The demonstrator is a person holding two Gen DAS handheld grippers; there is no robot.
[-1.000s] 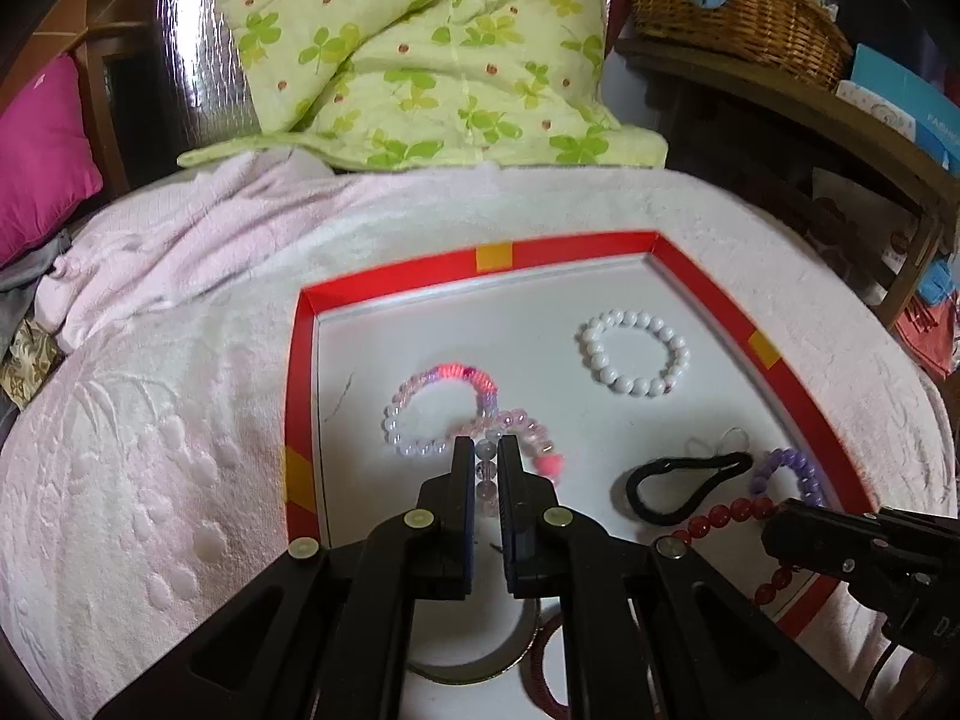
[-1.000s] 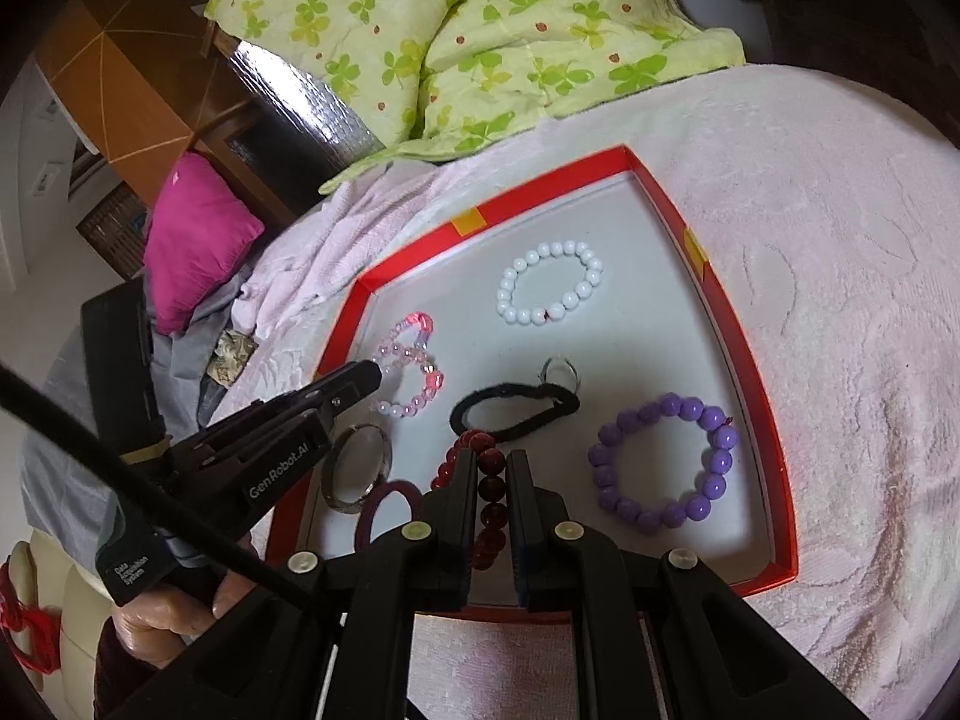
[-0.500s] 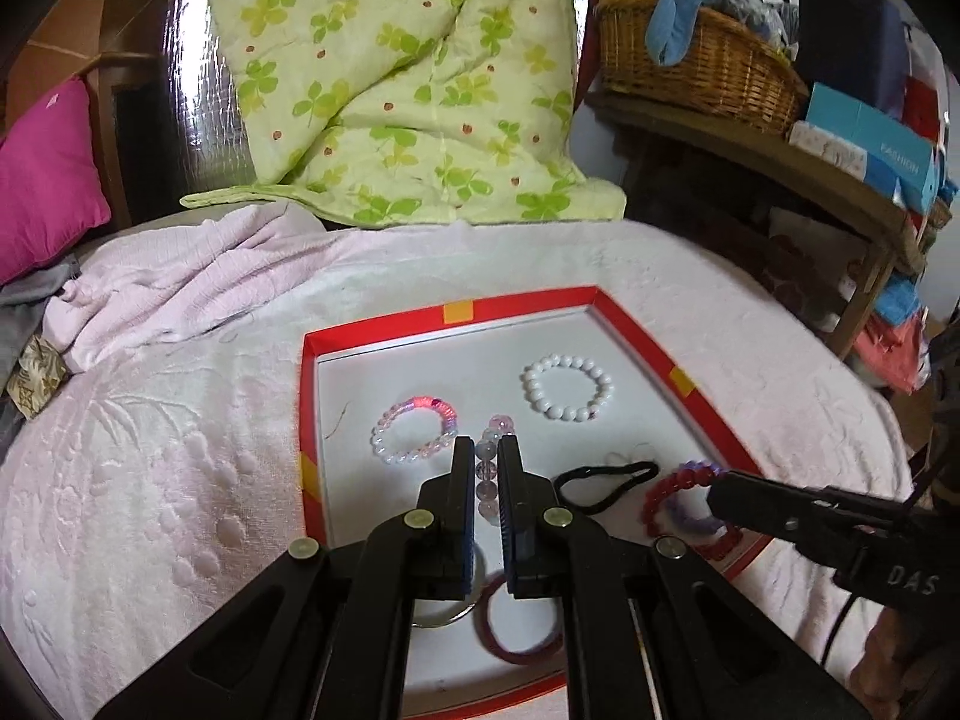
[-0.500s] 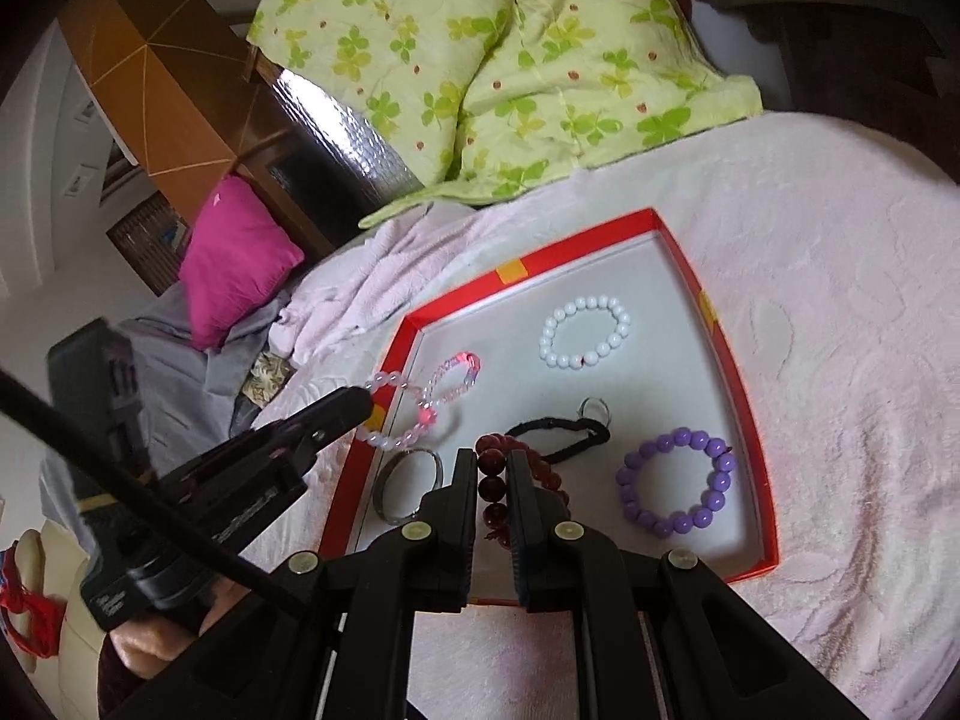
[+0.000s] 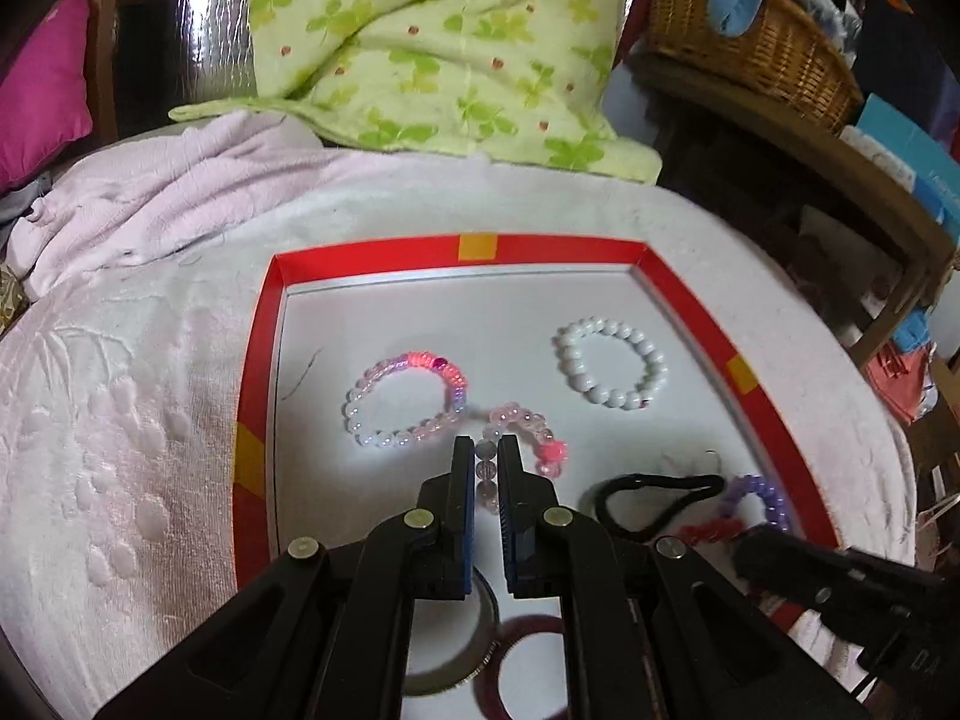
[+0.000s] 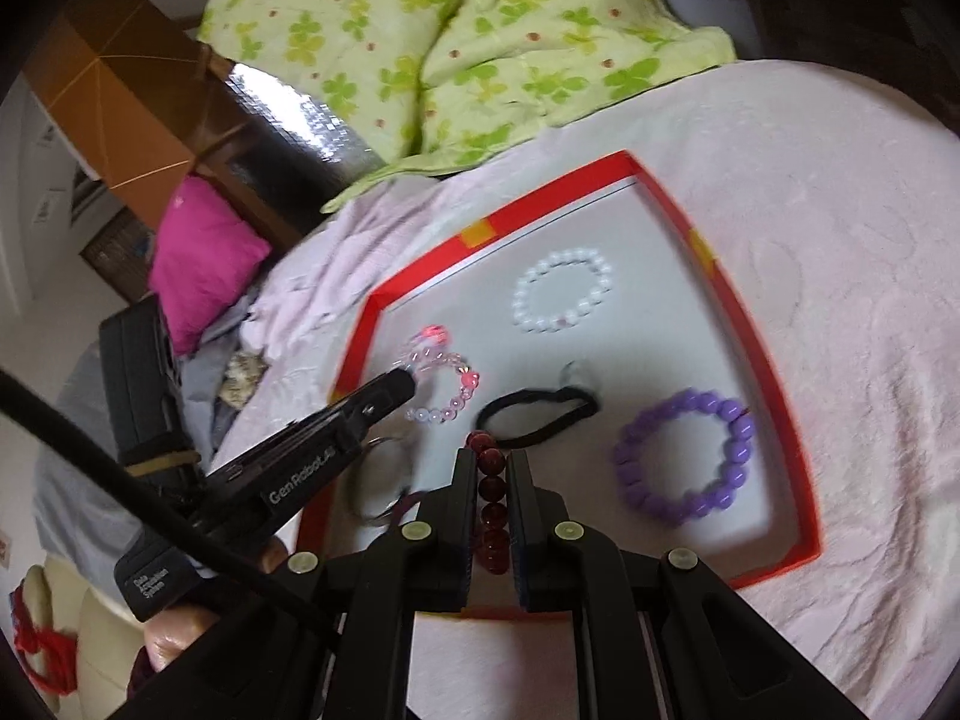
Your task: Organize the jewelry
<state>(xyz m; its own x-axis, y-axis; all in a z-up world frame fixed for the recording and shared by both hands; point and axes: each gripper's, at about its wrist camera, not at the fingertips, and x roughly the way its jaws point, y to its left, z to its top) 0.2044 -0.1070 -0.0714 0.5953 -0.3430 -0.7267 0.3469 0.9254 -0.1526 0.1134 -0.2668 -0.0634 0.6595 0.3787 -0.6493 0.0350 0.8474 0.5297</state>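
Note:
A red-rimmed white tray [image 5: 258, 360] [image 6: 798, 480] lies on a pink bedspread. My left gripper [image 5: 486, 450] is shut on a pale pink bead bracelet [image 5: 522, 420] with a coral charm, held low over the tray. My right gripper [image 6: 493, 459] is shut on a dark red bead bracelet [image 6: 492, 498] above the tray's near edge. In the tray lie a pink-and-white bead bracelet [image 5: 402, 399], a white bead bracelet [image 5: 609, 369] [image 6: 561, 297], a black hair tie [image 5: 657, 495] [image 6: 537, 411], a purple bead bracelet [image 6: 684, 465] [image 5: 759, 495], a metal bangle [image 6: 375, 480] and a maroon bangle [image 5: 528, 672].
A green clover-print quilt [image 5: 432, 42] lies behind the tray, a crumpled pink blanket [image 5: 156, 192] to the left. A magenta pillow [image 6: 204, 252] is further left. A wicker basket [image 5: 756, 42] sits on a wooden shelf at the right.
Both grippers have dropped lower toward the tray since half a second ago, each still holding its bracelet. The tray looks larger and closer in both views.

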